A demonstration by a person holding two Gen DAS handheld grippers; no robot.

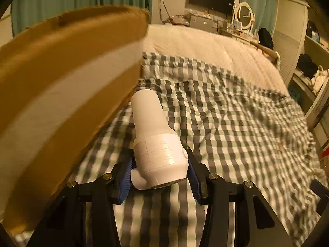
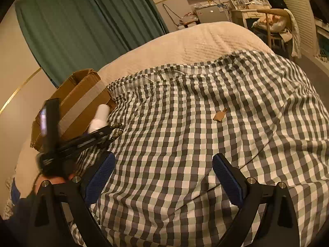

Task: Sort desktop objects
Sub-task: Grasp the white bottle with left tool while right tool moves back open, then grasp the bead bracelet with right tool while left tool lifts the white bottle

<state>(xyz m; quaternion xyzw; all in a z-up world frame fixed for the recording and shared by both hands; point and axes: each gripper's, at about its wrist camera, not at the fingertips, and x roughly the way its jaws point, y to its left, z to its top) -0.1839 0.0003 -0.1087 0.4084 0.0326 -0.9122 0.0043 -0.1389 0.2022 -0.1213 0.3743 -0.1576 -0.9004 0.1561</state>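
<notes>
The left tool (image 1: 160, 177) is closed on a white bottle-shaped object (image 1: 156, 144), with the blue pads (image 1: 125, 177) pressing its wider, ribbed base from both sides and its narrower end pointing forward, away from the camera. Gripping the broad end probably gives the pads the most surface and leaves the narrow end free to lead into a container. The object is held above the checked blanket (image 1: 226, 123) that covers the bed, just beside the cardboard box (image 1: 61, 82), which fills the left of the left wrist view; the narrow end lies close to the box wall, though contact cannot be confirmed. In the right wrist view the box (image 2: 82, 100) is seen to be open at the top and to sit at the far left edge of the blanket, with the white object (image 2: 98, 117) near its right side. The step in hand appears to be the transfer of the object into the box, which calls for lifting it over the near rim. The right tool (image 2: 164, 177) is spread wide and holds nothing; it hovers over open blanket. A small brown scrap (image 2: 220, 115) lies well apart from the box, with free blanket all around it, so approach room there is ample.
</notes>
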